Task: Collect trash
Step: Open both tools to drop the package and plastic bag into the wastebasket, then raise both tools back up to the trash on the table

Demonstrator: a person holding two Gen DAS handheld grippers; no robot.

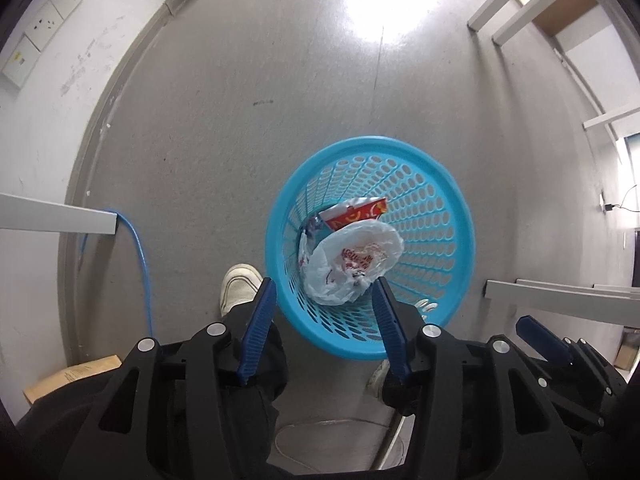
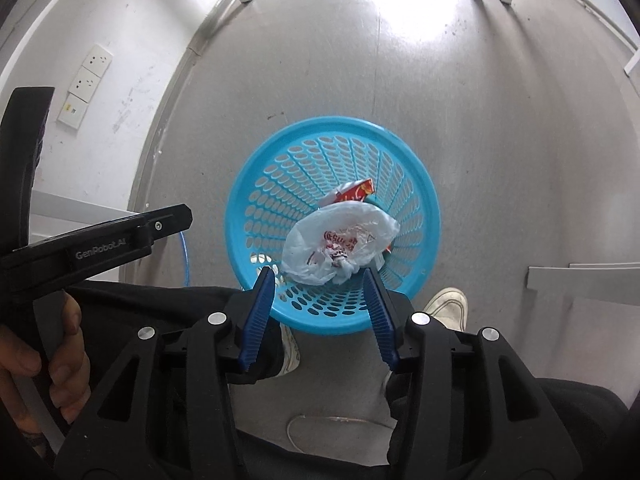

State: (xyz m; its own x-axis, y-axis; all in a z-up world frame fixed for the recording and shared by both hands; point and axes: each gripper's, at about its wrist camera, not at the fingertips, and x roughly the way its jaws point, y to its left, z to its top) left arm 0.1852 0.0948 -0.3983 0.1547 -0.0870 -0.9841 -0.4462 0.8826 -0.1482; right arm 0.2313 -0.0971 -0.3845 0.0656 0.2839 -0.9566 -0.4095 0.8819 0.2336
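Note:
A blue perforated plastic basket (image 1: 432, 184) stands on the grey floor, seen from above; it also shows in the right wrist view (image 2: 280, 168). Inside lie a crumpled white plastic bag with red print (image 1: 352, 260) (image 2: 340, 240) and a red and yellow wrapper (image 1: 356, 214) (image 2: 356, 192). My left gripper (image 1: 324, 292) is open and empty above the basket's near rim. My right gripper (image 2: 318, 280) is open and empty above the near rim too. The right gripper's blue finger (image 1: 540, 340) shows at the lower right of the left wrist view.
The person's white shoes (image 1: 238, 288) (image 2: 448, 308) stand by the basket. A blue cable (image 1: 140, 256) runs down the white wall at left. White table legs (image 1: 520, 4) stand at the far right. A cardboard piece (image 1: 68, 376) lies at lower left. The left tool's handle (image 2: 96, 244) is at left.

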